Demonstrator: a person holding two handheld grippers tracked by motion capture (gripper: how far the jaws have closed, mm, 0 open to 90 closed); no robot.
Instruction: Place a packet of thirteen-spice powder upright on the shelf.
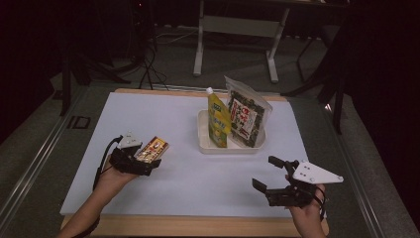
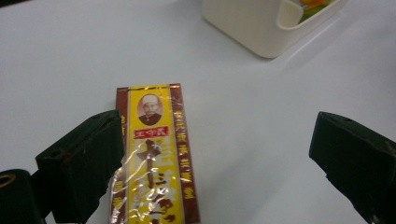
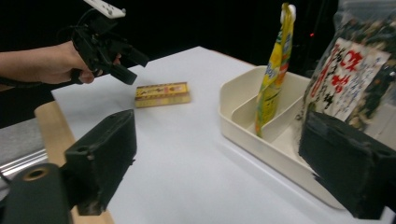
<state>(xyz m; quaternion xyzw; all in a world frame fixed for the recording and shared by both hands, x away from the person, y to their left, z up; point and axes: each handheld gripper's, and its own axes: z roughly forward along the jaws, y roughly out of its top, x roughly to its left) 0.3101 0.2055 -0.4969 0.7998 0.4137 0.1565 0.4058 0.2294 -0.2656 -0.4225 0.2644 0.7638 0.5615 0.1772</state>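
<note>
A yellow and red flat box (image 1: 153,148) lies on the white table sheet (image 1: 148,114) at the left. My left gripper (image 1: 144,161) hovers just behind it, open. In the left gripper view the box (image 2: 156,154) sits between the jaws, close beside the left jaw, with a wide gap to the right one. My right gripper (image 1: 266,172) is open near the front right of the table, nothing between its jaws. The right gripper view, with that gripper (image 3: 229,158) open, looks across at the box (image 3: 162,94) and the left gripper (image 3: 126,60).
A cream divided tray (image 1: 203,134) stands at the back centre-right, holding an upright yellow pouch (image 1: 219,119) and a dark seaweed bag (image 1: 246,116). The tray wall (image 3: 261,151) lies just ahead of my right gripper. The wooden table edge (image 1: 198,225) runs along the front.
</note>
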